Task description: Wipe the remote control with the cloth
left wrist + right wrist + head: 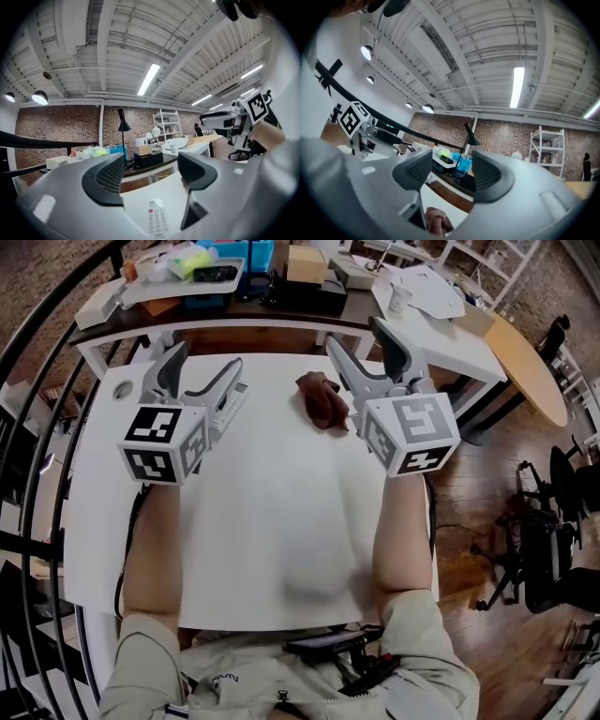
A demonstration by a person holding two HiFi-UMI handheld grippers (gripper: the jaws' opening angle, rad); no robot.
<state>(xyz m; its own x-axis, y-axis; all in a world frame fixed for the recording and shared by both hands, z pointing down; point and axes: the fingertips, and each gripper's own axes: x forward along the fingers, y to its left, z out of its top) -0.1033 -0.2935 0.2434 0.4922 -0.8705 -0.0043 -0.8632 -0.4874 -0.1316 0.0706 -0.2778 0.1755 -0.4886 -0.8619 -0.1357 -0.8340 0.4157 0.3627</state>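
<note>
Closest in, two forearms (152, 549) stretched over the white table (272, 549). Left gripper (208, 362) sat at ten o'clock, jaws apart, nothing clamped; the white remote control (156, 219) lay flat on the table just below them. Right gripper (356, 336) was up at one o'clock, jaws parted and empty too, with the brown cloth (322, 397) crumpled at its eight o'clock.

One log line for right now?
left gripper: open, empty | right gripper: open, empty | cloth: on table, unheld | remote control: on table, unheld
</note>
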